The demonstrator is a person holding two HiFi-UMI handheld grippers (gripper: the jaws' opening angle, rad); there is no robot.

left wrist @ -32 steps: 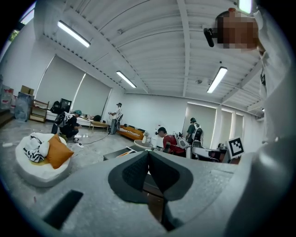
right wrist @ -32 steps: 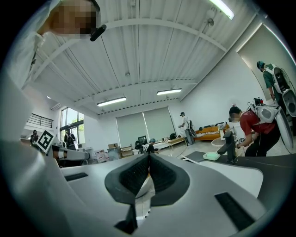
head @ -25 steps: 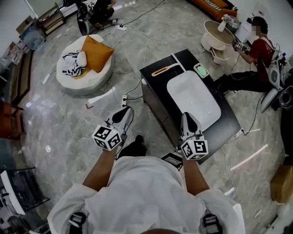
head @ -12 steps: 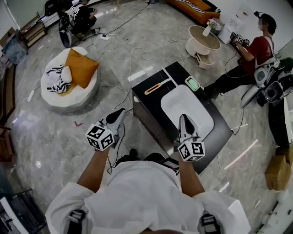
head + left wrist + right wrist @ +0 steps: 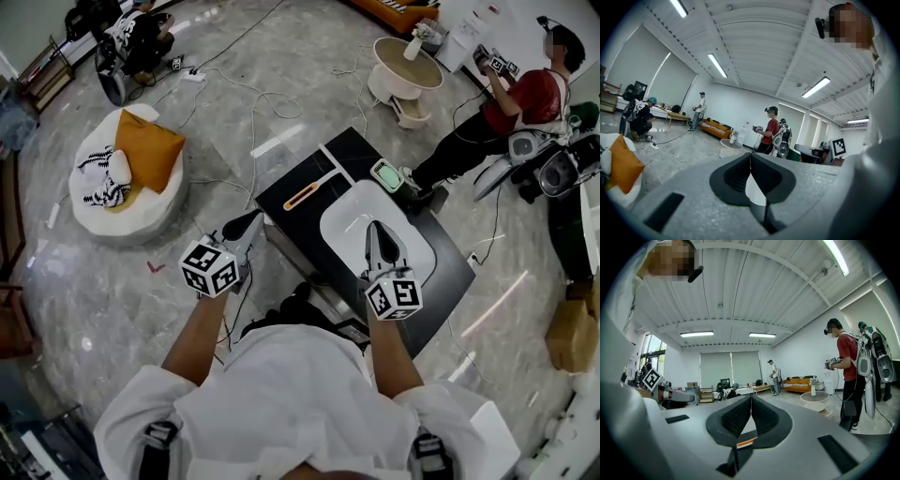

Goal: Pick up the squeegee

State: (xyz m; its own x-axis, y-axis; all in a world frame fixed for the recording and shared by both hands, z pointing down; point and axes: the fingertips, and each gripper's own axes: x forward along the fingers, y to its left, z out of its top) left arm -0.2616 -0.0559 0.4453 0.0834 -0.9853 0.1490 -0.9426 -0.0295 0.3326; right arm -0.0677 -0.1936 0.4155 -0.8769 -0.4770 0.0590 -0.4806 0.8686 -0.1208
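On one black table (image 5: 448, 277) sit one orange squeegee (image 5: 306, 196), one white basin (image 5: 342, 223).

Colours noted: tabletop (image 5: 442, 284) black; basin (image 5: 342, 220) white; squeegee (image 5: 307, 196) orange; pad (image 5: 386, 175) at far right of basin, pale green. Floor (image 5: 281, 94) grey, marble-veined. Left: cushion (image 5: 145, 150) orange, pouf (image 5: 150, 214) white, cloth (image 5: 98, 178) black-and-white striped.

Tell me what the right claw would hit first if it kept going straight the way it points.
Probably nothing near: the right claw points level, seemingly above the white basin on the black table, and beyond them its view shows only open floor.
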